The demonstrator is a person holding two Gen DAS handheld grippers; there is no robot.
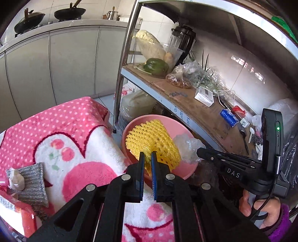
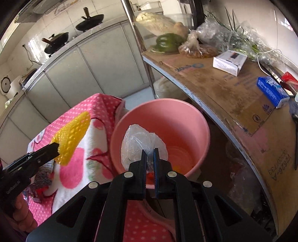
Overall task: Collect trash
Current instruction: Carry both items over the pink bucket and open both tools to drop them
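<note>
Left wrist view: the left tool (image 1: 147, 156) is pressed together on the yellow foam net (image 1: 152, 138), pinching its near edge; the net fans out over the open mouth of the pink bin (image 1: 183, 130). Right wrist view: the right tool (image 2: 149, 152) is likewise pressed together, pinching a crumpled clear plastic bag (image 2: 138, 139) that hangs inside the rim of the same pink bin (image 2: 197, 119) (the bin's floor is visible below it). A hand (image 1: 260, 210) in a purple sleeve grips the right tool's handle at the lower right of the left view.

Beside the bin, touching its left side, stands a surface covered by a pink polka-dot towel (image 1: 61, 130) with a cherry motif. At the towel's near left edge lies a silver scouring cloth (image 1: 31, 182) with a wad of white tissue (image 1: 16, 178) on it.

Behind the bin runs a metal shelf (image 2: 214, 78) lined with cardboard. It carries a blue packet (image 2: 272, 91), a white box (image 2: 230, 62), bagged produce (image 2: 201, 50) and a green pepper (image 2: 167, 41).

Farthest off, two black woks (image 1: 69, 12) sit on the tabletop (image 1: 74, 25) above grey cabinets.
</note>
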